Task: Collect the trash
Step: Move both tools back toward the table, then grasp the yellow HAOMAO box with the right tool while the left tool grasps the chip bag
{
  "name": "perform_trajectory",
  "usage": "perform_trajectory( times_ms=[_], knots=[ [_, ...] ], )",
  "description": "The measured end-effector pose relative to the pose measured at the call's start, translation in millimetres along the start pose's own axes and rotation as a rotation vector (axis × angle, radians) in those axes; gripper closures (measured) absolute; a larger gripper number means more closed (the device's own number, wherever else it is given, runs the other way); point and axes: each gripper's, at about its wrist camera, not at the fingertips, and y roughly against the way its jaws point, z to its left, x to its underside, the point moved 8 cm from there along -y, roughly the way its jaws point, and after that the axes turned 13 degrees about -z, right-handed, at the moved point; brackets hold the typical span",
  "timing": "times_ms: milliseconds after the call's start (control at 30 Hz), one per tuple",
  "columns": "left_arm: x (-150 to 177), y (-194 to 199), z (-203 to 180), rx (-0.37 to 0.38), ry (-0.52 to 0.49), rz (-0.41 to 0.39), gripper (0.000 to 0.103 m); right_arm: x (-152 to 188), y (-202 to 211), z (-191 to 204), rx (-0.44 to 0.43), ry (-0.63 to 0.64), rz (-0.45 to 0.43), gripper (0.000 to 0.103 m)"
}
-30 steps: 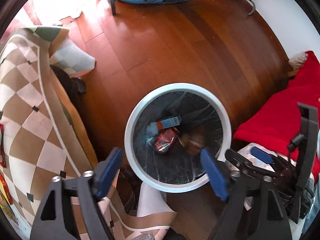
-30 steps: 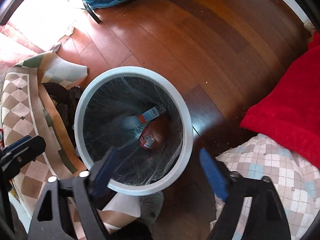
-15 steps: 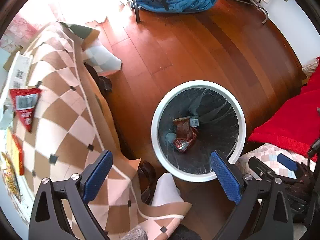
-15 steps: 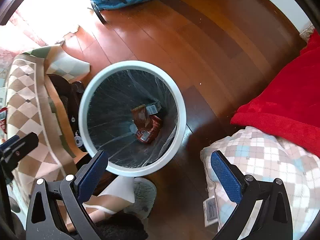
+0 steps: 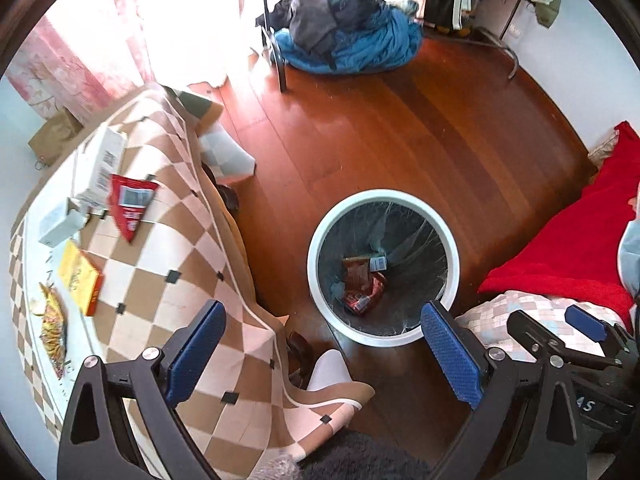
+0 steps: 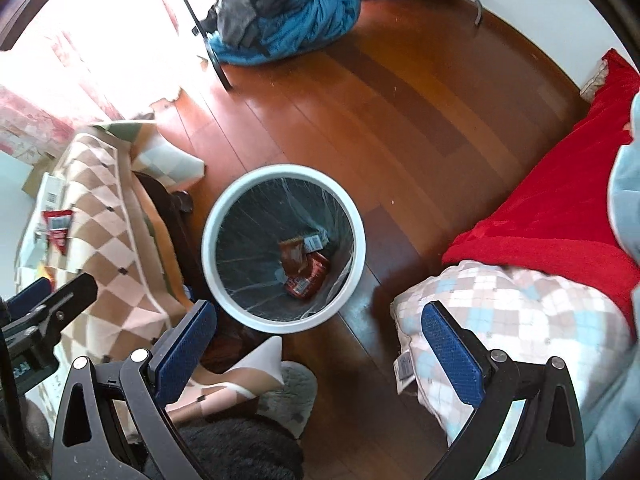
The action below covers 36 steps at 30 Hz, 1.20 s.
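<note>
Grippers, left and right, are held wide apart and empty above the bin. Left of the bin, a red wrapper is seen on the checked cloth; light and crinkly, it is probably best pinched at an edge.

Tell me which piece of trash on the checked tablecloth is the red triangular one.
The red triangular wrapper, lying beside the white carton. The other pieces there are a white box, a yellow box and a crumpled snack bag.
</note>
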Motion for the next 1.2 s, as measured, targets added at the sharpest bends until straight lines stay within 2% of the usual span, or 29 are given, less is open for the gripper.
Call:
perform_trajectory(
  times_ms=[300,433,533,700,867,900,1000,1067,1200],
  knots=[
    [-7,62,14,0.006,0.019,-0.118,0.003,-4,71,15,-0.032,-0.004,-0.095,0.0],
    [-12,93,31,-0.02,0.033,-0.167,0.003,-11,105,25,-0.059,-0.028,-0.161,0.0],
    [-17,115,52,-0.019,0.069,-0.209,0.003,-19,129,45,-0.098,-0.039,-0.208,0.0],
    [-20,138,114,-0.058,0.171,-0.255,0.003,-24,150,113,-0.199,0.005,-0.227,0.0],
    [2,135,215,-0.192,0.28,-0.244,0.003,-5,127,221,-0.291,0.17,-0.155,0.0],
    [14,130,246,-0.239,0.31,-0.222,0.003,1,117,248,-0.308,0.221,-0.136,0.0],
    [48,116,308,-0.33,0.382,-0.173,0.003,25,75,323,-0.343,0.36,-0.047,0.0],
    [81,99,355,-0.393,0.432,-0.115,0.003,39,50,358,-0.344,0.428,0.0,0.0],
    [127,76,407,-0.471,0.449,-0.034,0.003,68,-12,433,-0.318,0.591,0.092,0.0]
  ],
)
